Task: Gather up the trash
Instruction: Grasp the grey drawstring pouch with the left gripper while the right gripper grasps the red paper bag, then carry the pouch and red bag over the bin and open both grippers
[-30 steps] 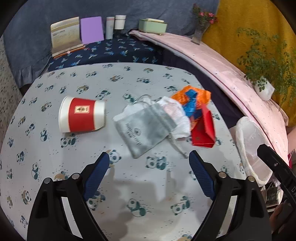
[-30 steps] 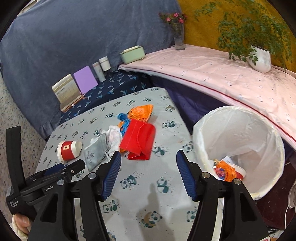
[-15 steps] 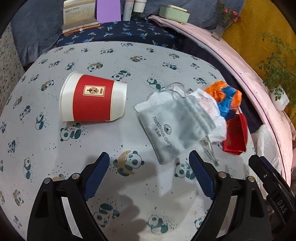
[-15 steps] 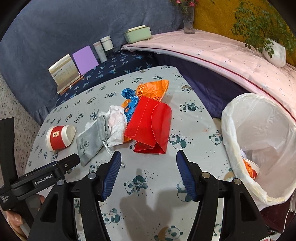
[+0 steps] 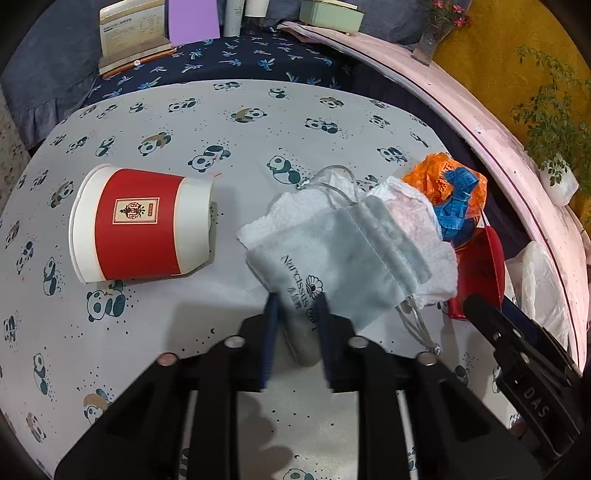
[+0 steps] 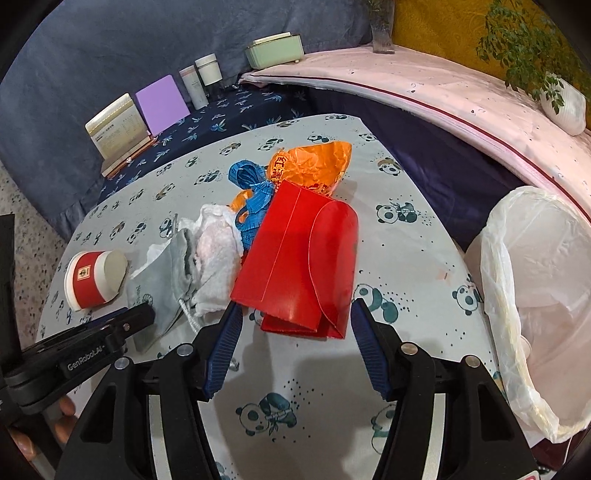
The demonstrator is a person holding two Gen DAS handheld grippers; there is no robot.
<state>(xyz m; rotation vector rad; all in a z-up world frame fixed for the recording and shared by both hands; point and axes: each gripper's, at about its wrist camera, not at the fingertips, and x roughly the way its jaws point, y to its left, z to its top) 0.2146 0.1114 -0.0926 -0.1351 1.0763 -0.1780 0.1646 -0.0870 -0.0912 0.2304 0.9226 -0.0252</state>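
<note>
Pouch (image 5: 332,258) (grey) pinched in left jaws, envelope (image 6: 299,262) between wide-open right jaws

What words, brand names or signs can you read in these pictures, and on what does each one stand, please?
"Narcissus Ga..." on the grey drawstring pouch; its end is hidden.
"GenRobot.AI" on the left hand-held gripper.
"DAS" on the right hand-held gripper.
Red characters on the orange wrapper: not legible.
Red paper cup emblem, calendar card: too small.
</note>
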